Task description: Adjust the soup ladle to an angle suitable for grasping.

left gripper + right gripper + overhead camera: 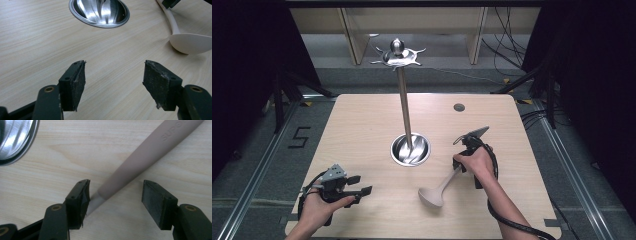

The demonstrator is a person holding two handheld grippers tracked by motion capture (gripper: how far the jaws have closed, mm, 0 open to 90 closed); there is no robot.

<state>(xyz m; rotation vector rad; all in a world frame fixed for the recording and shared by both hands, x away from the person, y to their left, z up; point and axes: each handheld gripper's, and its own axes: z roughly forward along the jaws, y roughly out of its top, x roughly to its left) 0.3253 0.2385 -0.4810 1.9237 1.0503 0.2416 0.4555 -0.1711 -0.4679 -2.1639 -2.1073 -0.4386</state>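
A: The table [362, 125] is taken up at its centre by the stand's round base [410, 149], and the pole [404, 107] is carried straight up from it.

B: And the ladle [439, 187]?

A: It is laid to the right of the base and nearer the person, bowl end toward the near edge. Its handle is found between the jaws of the right gripper [115, 202], close against one of them.

B: The left gripper [362, 186]?

A: It is held at the near left corner, well apart from the ladle, with bare table between its parted jaws.
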